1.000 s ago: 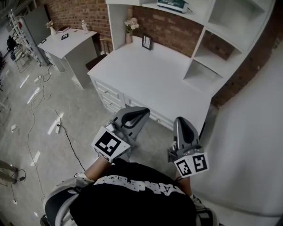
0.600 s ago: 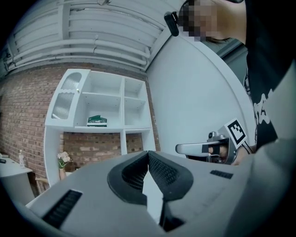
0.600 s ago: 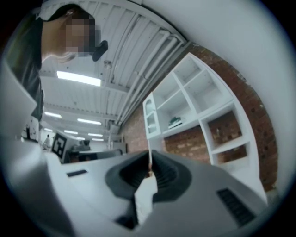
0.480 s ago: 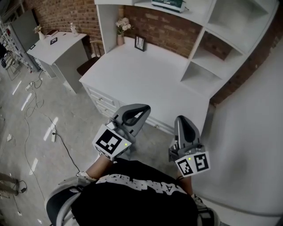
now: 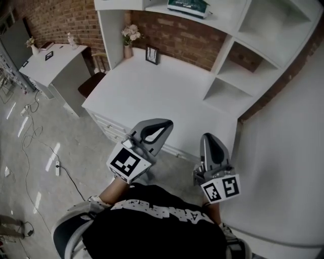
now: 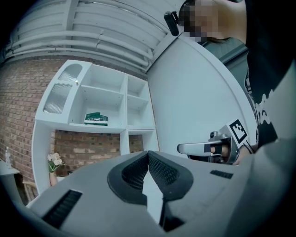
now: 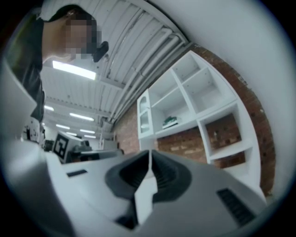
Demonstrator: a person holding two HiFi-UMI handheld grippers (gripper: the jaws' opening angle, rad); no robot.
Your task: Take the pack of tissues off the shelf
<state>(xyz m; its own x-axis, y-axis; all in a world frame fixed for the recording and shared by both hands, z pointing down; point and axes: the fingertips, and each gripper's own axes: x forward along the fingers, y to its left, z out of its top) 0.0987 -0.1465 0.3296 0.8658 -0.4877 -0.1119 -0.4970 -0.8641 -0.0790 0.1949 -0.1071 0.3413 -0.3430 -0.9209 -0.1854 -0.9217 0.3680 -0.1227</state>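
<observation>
As the person walks closer, the white desk (image 5: 162, 96) and shelf unit (image 5: 238, 76) sit nearer in the head view than a sec ago. Green pack of tissues (image 5: 187, 6) lies on an upper shelf (image 6: 92, 126), well apart from both grippers. Left gripper (image 6: 148, 155) and right gripper (image 7: 149, 155): jaws fully together, empty (pointing approx level). Approach phase; reach not begun.

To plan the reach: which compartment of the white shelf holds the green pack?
The wide middle compartment, directly above the brick-backed recess: only it has the green pack lying on its floor.
</observation>
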